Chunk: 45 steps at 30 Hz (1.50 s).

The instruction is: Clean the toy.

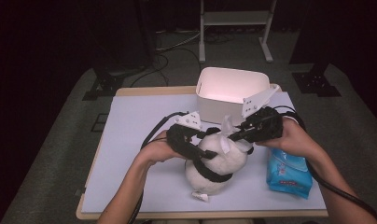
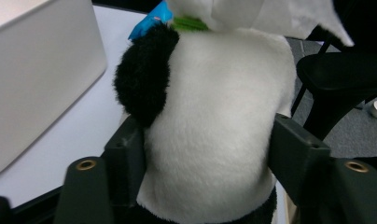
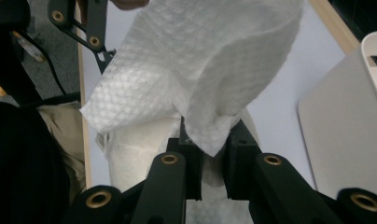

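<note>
A: At the middle of the pale lilac table top (image 1: 144,121), a plush panda toy of white and black fur (image 1: 217,163) stands upright, just in front of the white rectangular plastic bin (image 1: 228,88). The left gripper (image 1: 203,144) brackets its body. In the left gripper view the two jaws sit at either flank of the white fur (image 2: 214,135), pads against it; I read that as a loose hold on the toy, not a hard clench.

B: And the other hand?

A: The right gripper (image 1: 235,135) is pinched tight on a sheet of white embossed tissue (image 3: 196,79). A corner of the sheet (image 3: 210,140) hangs down between the nearly closed jaws, the rest billowing above the toy's top.

B: Source of the tissue?

A: Probably the blue soft pack of wipes (image 1: 289,172), lying flat at the toy's right, under the right forearm.

B: Step in hand, as you judge it?

A: Wiping the panda. To do it well: keep the left hold steady so the toy does not tip, lay the sheet's broad face on the fur, not the pinched corner, and stroke lightly in one direction. Too much pressure could tear the sheet.
</note>
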Each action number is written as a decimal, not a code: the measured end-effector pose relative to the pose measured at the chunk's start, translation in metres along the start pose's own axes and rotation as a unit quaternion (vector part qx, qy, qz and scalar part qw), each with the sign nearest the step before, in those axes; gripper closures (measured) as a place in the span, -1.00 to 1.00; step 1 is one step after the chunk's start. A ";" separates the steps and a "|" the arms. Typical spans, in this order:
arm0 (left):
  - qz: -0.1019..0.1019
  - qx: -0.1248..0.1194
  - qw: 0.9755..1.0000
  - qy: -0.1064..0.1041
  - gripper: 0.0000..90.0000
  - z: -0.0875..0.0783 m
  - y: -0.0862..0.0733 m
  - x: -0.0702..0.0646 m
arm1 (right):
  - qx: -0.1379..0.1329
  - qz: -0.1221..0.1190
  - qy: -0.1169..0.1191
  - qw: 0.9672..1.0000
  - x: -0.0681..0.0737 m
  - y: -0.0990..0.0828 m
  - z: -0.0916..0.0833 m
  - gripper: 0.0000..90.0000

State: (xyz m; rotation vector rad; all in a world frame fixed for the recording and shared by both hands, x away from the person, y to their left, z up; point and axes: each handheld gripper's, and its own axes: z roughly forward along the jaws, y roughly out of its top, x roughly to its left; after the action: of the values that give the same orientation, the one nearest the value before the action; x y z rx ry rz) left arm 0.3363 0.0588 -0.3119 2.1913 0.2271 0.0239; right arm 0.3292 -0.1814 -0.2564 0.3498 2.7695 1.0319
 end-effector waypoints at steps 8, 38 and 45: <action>-0.005 0.000 1.000 -0.002 -0.57 0.003 -0.005 0.000 | 0.001 0.007 0.002 1.000 0.000 -0.011 -0.001 0.76; 0.026 0.028 0.999 0.013 -0.06 -0.010 0.001 -0.001 | -0.046 0.032 -0.006 0.998 -0.004 -0.021 -0.013 0.76; 0.025 0.033 0.999 0.011 -0.07 -0.008 0.000 -0.001 | -0.040 0.025 -0.014 0.999 -0.001 -0.015 -0.014 0.76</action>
State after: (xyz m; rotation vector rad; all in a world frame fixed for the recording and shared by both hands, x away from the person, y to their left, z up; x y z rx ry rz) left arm 0.3343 0.0651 -0.3074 2.2626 0.1887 0.0692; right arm 0.3249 -0.2014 -0.2556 0.4216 2.6985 1.1372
